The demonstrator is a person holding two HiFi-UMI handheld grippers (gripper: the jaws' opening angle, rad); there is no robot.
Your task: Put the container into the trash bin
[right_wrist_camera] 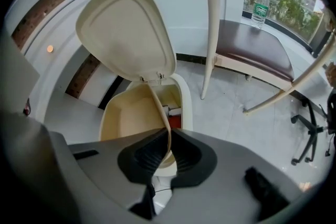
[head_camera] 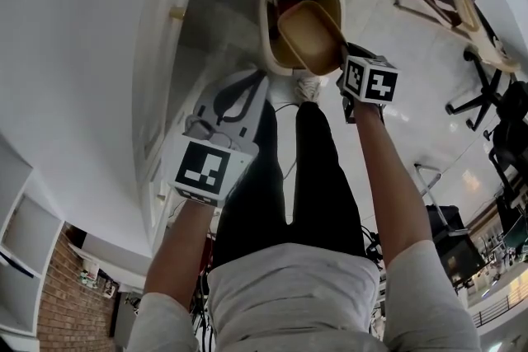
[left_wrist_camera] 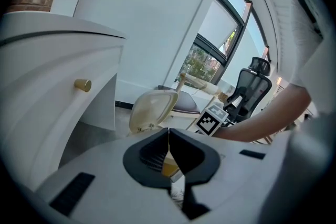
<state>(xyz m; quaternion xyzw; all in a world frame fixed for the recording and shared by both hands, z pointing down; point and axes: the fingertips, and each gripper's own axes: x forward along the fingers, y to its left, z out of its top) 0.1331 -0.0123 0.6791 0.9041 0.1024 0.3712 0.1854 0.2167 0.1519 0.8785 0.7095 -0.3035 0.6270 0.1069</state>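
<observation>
While pinched by its wall in the right gripper (head_camera: 341,62), the container (head_camera: 312,35) is held tilted just above the open trash bin (head_camera: 268,21); the left gripper (head_camera: 227,99), closed and empty, is positioned farther off.

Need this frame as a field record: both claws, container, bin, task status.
right claw: shut on the container's rim
left claw: shut, holding nothing
container: beige, looks empty, tilted over the bin's mouth
bin: cream, on the floor
lid: up
task status: container held at the bin, not yet released
</observation>
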